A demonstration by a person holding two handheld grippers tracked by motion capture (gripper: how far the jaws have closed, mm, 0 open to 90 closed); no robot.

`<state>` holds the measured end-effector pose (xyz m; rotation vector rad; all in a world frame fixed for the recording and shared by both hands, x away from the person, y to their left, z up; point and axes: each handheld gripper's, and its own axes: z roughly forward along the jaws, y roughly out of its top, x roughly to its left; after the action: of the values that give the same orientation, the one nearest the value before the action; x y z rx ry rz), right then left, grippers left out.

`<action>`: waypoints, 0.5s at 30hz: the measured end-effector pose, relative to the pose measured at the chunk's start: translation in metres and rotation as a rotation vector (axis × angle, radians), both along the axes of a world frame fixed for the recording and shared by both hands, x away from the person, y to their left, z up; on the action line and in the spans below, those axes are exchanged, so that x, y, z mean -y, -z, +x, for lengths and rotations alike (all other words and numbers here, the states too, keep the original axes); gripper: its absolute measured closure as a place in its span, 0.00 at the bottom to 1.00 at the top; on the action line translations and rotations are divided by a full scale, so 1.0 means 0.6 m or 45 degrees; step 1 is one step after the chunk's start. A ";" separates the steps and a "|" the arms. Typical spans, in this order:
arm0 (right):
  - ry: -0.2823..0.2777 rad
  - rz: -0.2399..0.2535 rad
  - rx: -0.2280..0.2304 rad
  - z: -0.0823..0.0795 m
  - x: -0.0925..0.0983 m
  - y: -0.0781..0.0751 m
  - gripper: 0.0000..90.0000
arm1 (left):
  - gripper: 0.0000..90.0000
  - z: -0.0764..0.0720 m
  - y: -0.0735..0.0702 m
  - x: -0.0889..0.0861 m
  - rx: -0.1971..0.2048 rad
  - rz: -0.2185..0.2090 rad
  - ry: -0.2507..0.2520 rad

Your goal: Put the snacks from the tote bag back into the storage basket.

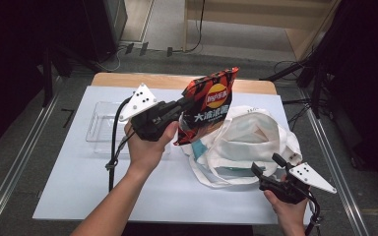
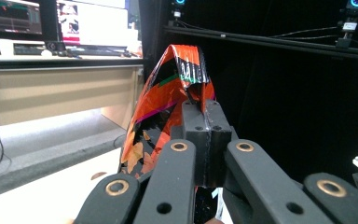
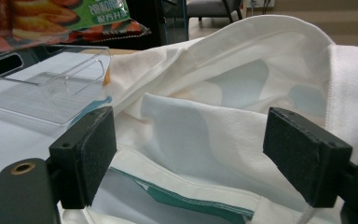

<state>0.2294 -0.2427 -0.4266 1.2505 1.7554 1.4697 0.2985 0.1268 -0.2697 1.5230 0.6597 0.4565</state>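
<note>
A red and black crisp bag (image 1: 208, 105) hangs in the air above the table, its lower end dipping toward the mouth of a white cloth tote bag (image 1: 256, 142). My left gripper (image 1: 183, 104) is shut on the crisp bag's left edge; in the left gripper view the pads (image 2: 200, 135) pinch the bag's (image 2: 168, 112) crimped seam. My right gripper (image 1: 267, 165) is open at the tote's near rim, jaws wide apart. In the right gripper view the two pads (image 3: 88, 154) frame the tote's white and teal fabric (image 3: 214, 126) without touching it.
A clear plastic tray (image 1: 102, 129) lies on the white table top (image 1: 78, 187) to the left of the hand; it appears again as the clear tray (image 3: 51, 88) beyond the tote. Cables and dark stands ring the table on the floor.
</note>
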 end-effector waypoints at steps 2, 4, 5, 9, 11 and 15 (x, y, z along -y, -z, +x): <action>-0.001 -0.003 0.001 0.000 -0.001 0.001 0.20 | 1.00 -0.001 -0.003 -0.008 0.005 0.001 -0.011; -0.003 -0.002 -0.001 0.000 -0.002 0.001 0.20 | 1.00 -0.001 -0.006 -0.018 0.014 0.003 -0.022; -0.002 -0.002 -0.001 0.001 -0.002 0.001 0.20 | 1.00 -0.001 -0.008 -0.025 0.015 0.001 -0.029; -0.003 -0.001 -0.007 0.001 -0.002 0.002 0.19 | 1.00 0.001 -0.011 -0.045 0.022 0.013 -0.055; -0.004 -0.004 -0.006 0.001 -0.003 0.002 0.19 | 1.00 0.002 -0.012 -0.056 0.025 0.018 -0.065; -0.005 -0.005 -0.015 0.002 -0.003 0.004 0.19 | 1.00 0.004 -0.014 -0.081 0.032 0.035 -0.095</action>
<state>0.2307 -0.2407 -0.4290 1.2567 1.7685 1.4636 0.3010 0.1751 -0.2615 1.5197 0.6952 0.5426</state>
